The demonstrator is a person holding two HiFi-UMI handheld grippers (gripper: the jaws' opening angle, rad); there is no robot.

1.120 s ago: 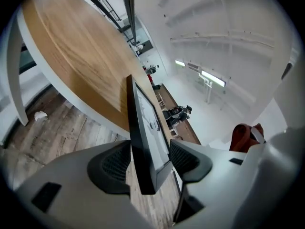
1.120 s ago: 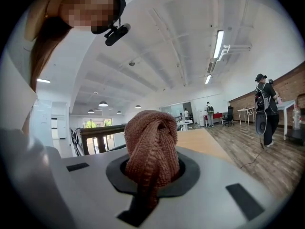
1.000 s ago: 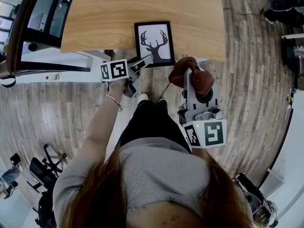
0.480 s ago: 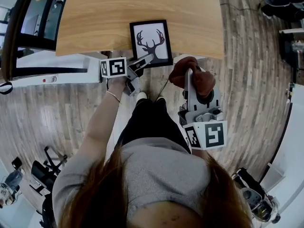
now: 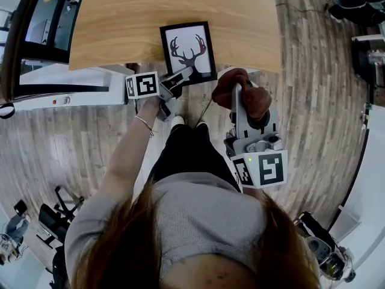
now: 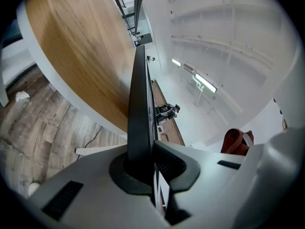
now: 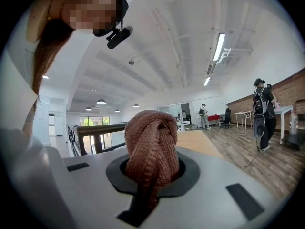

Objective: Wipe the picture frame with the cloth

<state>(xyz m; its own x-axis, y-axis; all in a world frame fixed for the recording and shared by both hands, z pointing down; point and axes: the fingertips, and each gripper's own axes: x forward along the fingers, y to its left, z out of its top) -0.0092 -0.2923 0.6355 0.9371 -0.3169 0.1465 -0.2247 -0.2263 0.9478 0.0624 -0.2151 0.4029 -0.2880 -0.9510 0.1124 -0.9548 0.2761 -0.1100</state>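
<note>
Picture frame (image 5: pixel 187 50) at table (image 5: pixel 132 23) edge, its near edge between left gripper (image 5: pixel 184 73) jaws, which have just closed onto it. Right gripper (image 5: pixel 239 91), just right of it, clamps bunched brown cloth (image 7: pixel 151 144).

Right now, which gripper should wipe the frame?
Right: the right gripper holds the cloth beside the picture frame; the left gripper has just been closing its fingers on the frame's edge, steadying it.
</note>
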